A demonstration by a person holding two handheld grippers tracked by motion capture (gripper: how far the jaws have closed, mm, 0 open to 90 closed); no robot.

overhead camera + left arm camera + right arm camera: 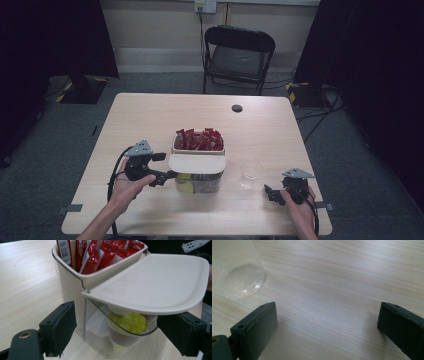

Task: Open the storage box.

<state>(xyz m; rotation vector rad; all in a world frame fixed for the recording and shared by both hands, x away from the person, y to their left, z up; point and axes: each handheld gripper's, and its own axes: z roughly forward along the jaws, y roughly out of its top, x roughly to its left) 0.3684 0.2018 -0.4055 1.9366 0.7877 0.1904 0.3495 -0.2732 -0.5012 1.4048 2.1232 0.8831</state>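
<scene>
We had the left hand-held gripper [117, 332] spread wide around the lidded box [120, 340], not yet gripping it. Right of the box, past the cup [250, 171], our right hand-held gripper [325, 325] gaped wide and empty; everything remained.

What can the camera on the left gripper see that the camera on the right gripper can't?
The left gripper view looks at the container: red packets in its open top, a cream lid over the clear front part, and yellow-topped pods inside. The right gripper view has the clear plastic cup instead. Both share the light wooden table and a pair of black jaws standing wide apart, gripping nothing.
</scene>
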